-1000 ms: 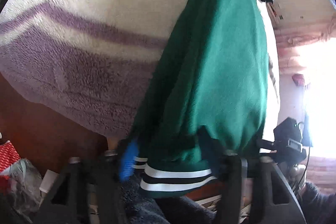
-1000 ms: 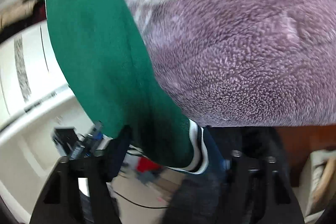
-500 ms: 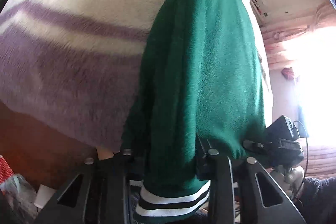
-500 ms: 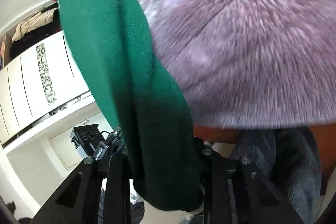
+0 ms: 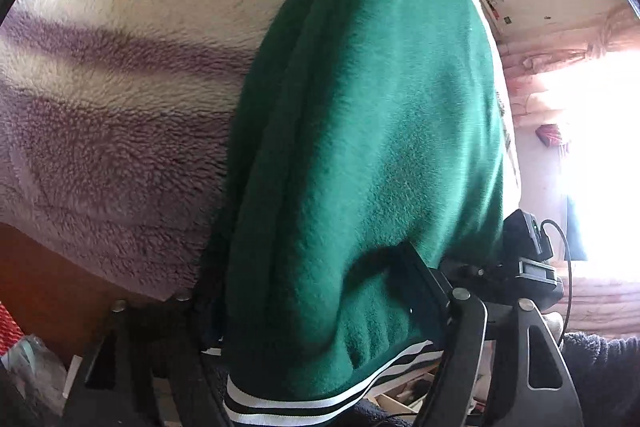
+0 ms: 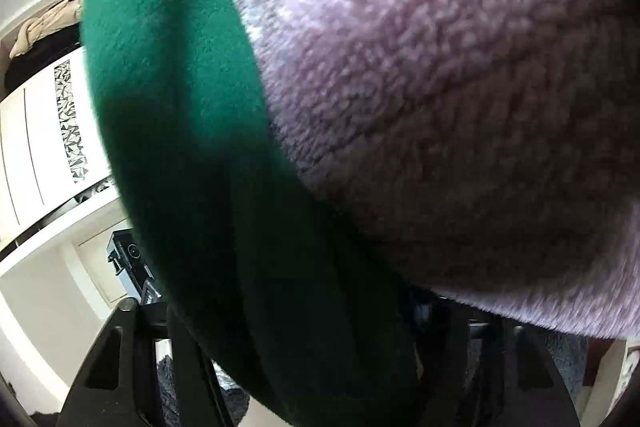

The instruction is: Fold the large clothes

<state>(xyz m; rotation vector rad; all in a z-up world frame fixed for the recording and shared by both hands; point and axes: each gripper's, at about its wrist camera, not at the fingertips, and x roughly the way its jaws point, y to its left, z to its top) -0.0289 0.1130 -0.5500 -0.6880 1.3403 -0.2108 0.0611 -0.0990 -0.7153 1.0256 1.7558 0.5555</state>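
Left wrist view: the green garment (image 5: 360,131) hangs stretched from the top of the frame down into the left gripper (image 5: 316,311). Its lower end, with the black-and-white striped hem (image 5: 304,401), sits between the two fingers and spills past them toward the camera. The right-hand finger (image 5: 436,303) presses into the cloth, which bulges over its tip; the left-hand finger (image 5: 188,343) lies against the garment's dark edge. The jaws have just been opening, with the cloth still between them; whether the pads still pinch it cannot be told from this view.

Behind the garment lies a fleecy blanket (image 5: 120,99), cream with purple stripes. A bright window (image 5: 600,147) is at right. A dark sleeve (image 5: 600,367) shows in the lower right corner.

Right wrist view: the same green garment (image 6: 192,147) runs as a thick band from upper left down between the fingers of the right gripper (image 6: 304,351), filling the gap. The left-hand finger (image 6: 152,355) is visible at the cloth's edge; the other is mostly hidden in shadow. These jaws have also just been opening with the cloth between them; grip or no grip cannot be told. The purple blanket (image 6: 460,107) fills the right side, touching the garment. A white cabinet (image 6: 36,147) stands at left.
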